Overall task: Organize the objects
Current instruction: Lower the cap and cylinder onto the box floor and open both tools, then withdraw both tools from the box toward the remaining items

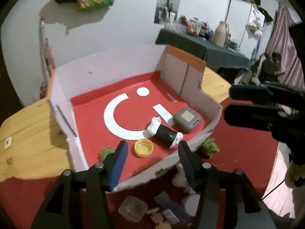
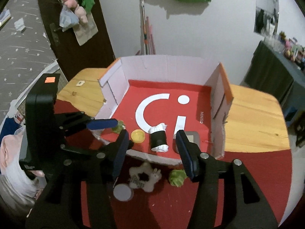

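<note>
Hovering over the near edge of a shallow cardboard box (image 1: 63, 87), the left gripper (image 1: 151, 148) has its fingers spread wide and holds nothing. The right gripper (image 2: 151, 139) hangs beside it over the same edge, its fingers likewise spread and empty.

The box sits on a wooden worktop (image 2: 251, 118); its walls are pale and its floor is lined with a red sheet (image 1: 91, 106) printed with a white curve, dot and bar. Near the front of the box lie three things: a yellow bottle cap (image 1: 143, 147), open side up; a black roll (image 1: 165, 135) stuffed with white tissue that sticks out at both ends; and a grey rounded case (image 1: 187, 119) with a pale square on its lid, just beside the roll.

A green crumpled ball (image 2: 118, 126) rests in the box's near left corner, close to the left gripper's fingertip. Outside the box, on a red mat (image 2: 247, 181), lie a second green ball (image 2: 177, 177), a white plush toy (image 2: 145, 176) and a round white lid (image 2: 123, 191).
</note>
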Demonstrator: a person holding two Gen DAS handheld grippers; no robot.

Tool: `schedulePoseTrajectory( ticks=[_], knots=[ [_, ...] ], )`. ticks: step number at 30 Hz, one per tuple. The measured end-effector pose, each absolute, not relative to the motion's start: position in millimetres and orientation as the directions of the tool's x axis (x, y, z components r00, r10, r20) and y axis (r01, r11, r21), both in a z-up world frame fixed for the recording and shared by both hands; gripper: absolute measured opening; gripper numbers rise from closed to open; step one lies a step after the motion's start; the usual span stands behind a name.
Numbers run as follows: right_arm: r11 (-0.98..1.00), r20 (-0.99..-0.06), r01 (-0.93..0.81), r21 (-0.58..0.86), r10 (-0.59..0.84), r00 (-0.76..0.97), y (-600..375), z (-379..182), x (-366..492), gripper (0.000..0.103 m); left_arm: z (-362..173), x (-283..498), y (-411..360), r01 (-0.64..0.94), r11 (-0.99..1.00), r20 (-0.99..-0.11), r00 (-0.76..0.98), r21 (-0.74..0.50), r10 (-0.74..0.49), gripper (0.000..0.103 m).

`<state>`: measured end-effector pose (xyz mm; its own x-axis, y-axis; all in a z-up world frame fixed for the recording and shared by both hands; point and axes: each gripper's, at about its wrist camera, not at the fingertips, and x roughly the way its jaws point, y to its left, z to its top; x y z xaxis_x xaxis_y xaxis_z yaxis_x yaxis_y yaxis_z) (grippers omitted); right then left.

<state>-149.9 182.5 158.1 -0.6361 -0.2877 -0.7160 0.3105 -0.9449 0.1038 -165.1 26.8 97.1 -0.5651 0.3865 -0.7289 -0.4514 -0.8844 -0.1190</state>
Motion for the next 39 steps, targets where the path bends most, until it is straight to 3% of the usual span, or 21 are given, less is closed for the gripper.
schedulePoseTrajectory(
  ticks=[2, 5, 8, 16, 21, 28, 39],
  knots=[
    [-0.944, -0.696, 0.315, 0.102, -0.294, -0.655, 183.8, 163.1, -137.1, 0.067, 103.6, -156.0, 22.1, -0.440, -0.888, -0.712, -0.582, -0.131, 0.393, 0.062],
    [-0.948, -0.670, 0.309, 0.075, -0.278, -0.689, 184.8, 168.7, -119.5, 0.068, 114.0, -139.7, 13.2, -0.416, -0.898, -0.681, -0.616, -0.146, 0.396, 0.067],
    [-0.952, -0.640, 0.301, 0.058, -0.267, -0.720, 186.7, 171.8, -102.2, 0.079, 121.0, -123.2, 6.6, -0.393, -0.910, -0.651, -0.657, -0.134, 0.380, 0.074],
    [-0.962, -0.569, 0.268, 0.040, -0.243, -0.786, 194.8, 171.4, -63.8, 0.086, 134.1, -82.1, -7.8, -0.316, -0.942, -0.585, -0.745, -0.113, 0.321, 0.086],
    [-0.967, -0.542, 0.253, 0.039, -0.233, -0.807, 198.3, 165.0, -46.4, 0.090, 136.7, -60.4, -18.0, -0.291, -0.943, -0.548, -0.768, -0.161, 0.331, 0.095],
    [-0.977, -0.518, 0.209, 0.037, -0.197, -0.832, 201.6, 139.6, -31.5, 0.092, 117.3, -35.2, -17.6, -0.241, -0.958, -0.548, -0.786, -0.154, 0.285, 0.098],
    [-0.987, -0.618, 0.144, 0.075, -0.159, -0.770, 211.2, 75.7, -37.8, 0.092, 60.5, -35.4, -6.4, -0.215, -0.960, -0.656, -0.701, -0.180, 0.280, 0.098]
  ],
)
